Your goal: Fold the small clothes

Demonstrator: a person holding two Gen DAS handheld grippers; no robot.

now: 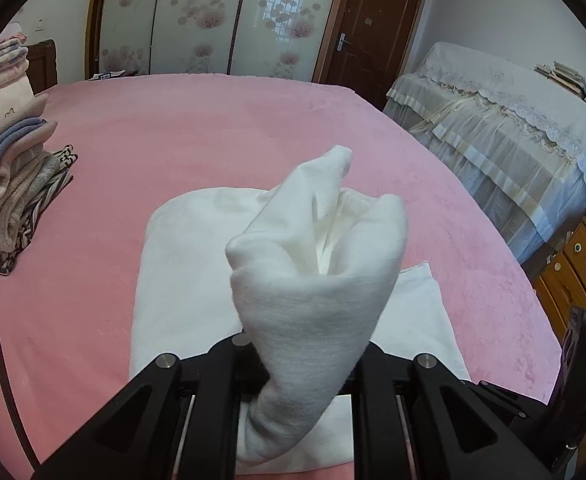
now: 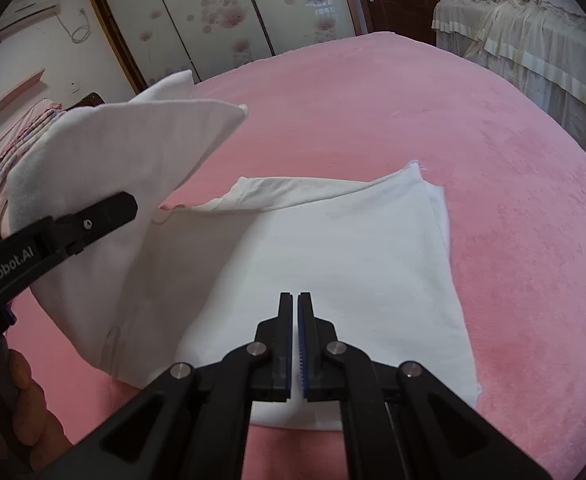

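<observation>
White cotton garment [image 2: 333, 256] lies flat on the pink plush bed [image 2: 473, 120]. We hold its left side lifted off the bed with our left hand-held gripper [image 2: 105, 210], clamped on the raised fabric. Our right hand-held gripper [image 2: 295, 300] hovers over the flat part, fingers nearly together, holding nothing. Folded clothes [image 1: 9, 184] stack at the bed's left edge.

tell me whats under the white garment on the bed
The white garment lies on the pink blanket, which shows all around it. The left gripper lifts one side; pink shows beneath there. Anything under the flat part is covered.
</observation>
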